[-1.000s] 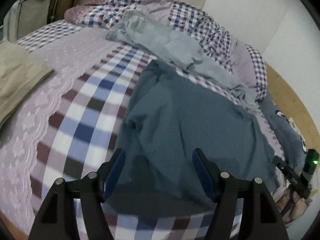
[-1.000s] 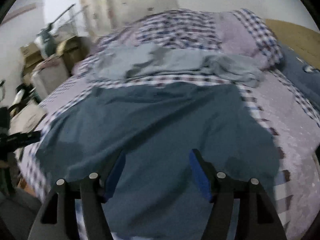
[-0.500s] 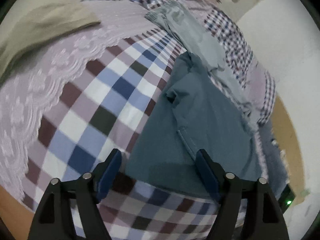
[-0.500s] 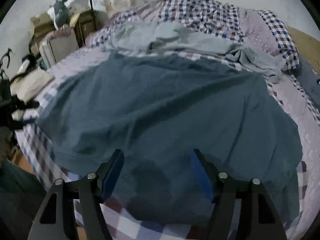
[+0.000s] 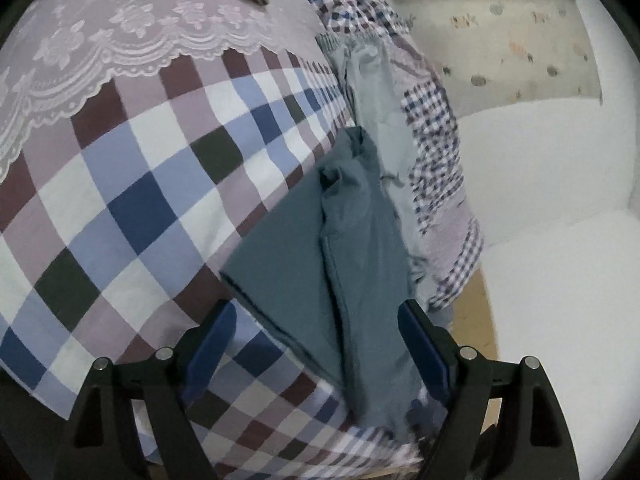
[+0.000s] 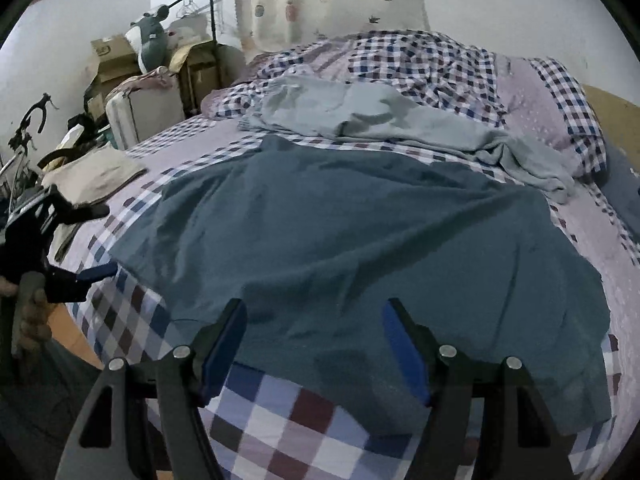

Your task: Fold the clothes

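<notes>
The dark teal garment (image 6: pixel 360 232) lies spread flat across the near half of the bed (image 6: pixel 280 412), on the checked cover, w/ its near hem running roughly parallel to the bed's front edge. Its long axis looks side to side from the right wrist view, i.e. left-right across the person.

Right gripper (image 6: pixel 314 346): jaws spread wide, nothing between them, hovering just over the near hem around mid-width. The cloth is directly ahead of and under the fingers.

Left gripper (image 5: pixel 316 350): jaws also spread, empty. It sits at the garment's left end, looking along the cloth's length, so from this view the teal fabric runs away from the fingers as a narrow strip. The near-left corner (image 5: pixel 230 270) of the garment lies just ahead of and slightly left of the gap between the fingers. In the right wrist view the left gripper (image 6: pixel 80 276) shows at the far left, one blue pad tip about touching the hem corner there.

Judgement: step in hand is prob. lining up both tools on the near hem before a pinch; the left one is nearer its corner, the right one sits mid-hem and would likely need to go further right to reach the other corner, which is well apart from it.

Other laundry: a pale grey garment (image 6: pixel 360 116) crumpled beyond the teal one, touching its far edge, and a beige folded piece (image 6: pixel 96 168) at the bed's left side.
</notes>
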{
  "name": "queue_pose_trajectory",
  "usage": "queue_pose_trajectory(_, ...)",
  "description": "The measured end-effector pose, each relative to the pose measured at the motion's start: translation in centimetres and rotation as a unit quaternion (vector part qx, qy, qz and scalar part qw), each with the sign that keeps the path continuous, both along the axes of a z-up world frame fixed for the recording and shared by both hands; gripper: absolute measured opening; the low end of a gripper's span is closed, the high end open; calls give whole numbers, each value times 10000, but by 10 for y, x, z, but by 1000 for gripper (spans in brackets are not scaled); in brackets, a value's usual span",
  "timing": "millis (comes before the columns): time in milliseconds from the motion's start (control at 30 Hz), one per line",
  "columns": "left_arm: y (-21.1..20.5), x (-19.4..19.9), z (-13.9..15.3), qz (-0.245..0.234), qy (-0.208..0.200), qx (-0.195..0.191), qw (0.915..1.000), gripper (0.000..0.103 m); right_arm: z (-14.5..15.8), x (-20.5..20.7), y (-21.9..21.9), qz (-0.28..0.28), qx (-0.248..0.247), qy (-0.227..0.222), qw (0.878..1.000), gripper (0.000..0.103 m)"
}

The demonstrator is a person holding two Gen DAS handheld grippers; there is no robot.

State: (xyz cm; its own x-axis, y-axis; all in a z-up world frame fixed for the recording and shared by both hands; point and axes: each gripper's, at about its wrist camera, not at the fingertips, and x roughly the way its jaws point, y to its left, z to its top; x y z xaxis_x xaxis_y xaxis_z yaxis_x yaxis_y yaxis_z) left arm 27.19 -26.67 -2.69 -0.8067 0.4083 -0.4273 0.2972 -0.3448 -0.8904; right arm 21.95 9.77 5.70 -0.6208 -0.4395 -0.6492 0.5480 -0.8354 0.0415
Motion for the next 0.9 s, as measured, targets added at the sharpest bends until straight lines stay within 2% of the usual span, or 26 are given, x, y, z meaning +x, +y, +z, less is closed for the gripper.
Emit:
queue_pose_trajectory(233,-10,0,-6,171,183,380,9990,84,-4,5,-12,113,86,73,9999,74)
queue_pose_trajectory(400,-20,-1,-8,318,259,562,9976,72,-3,11,-22,257,171,241,9992,74)
queue_pose_trajectory(533,-19,-4,-12,253,121,509,9983,48,-3,20,-35,426,334,465,9975,74)
queue_pose_trajectory(600,-19,-5,-13,216,58,466,9987,41,-4,27,-45,534,517,664,9950,74)
queue_pose_trajectory(667,-18,-6,-14,196,6,423,9989,24,-5,38,-56,671,757,960,9902,74)
queue_pose_trajectory(733,-15,-9,-17,123,2,484,9988,20,-7,48,-68,842,983,1240,9838,74)
queue_pose_trajectory(767,-14,-11,-17,76,6,482,9988,13,-9,56,-76,982,1141,1416,9784,75)
queue_pose_trajectory(833,-12,-14,-16,-9,11,456,9990,7,-14,69,-89,1222,1370,1692,9683,80)
queue_pose_trajectory(900,-10,-11,-14,-3,86,479,9988,4,-19,80,-102,1427,1555,1889,9590,81)
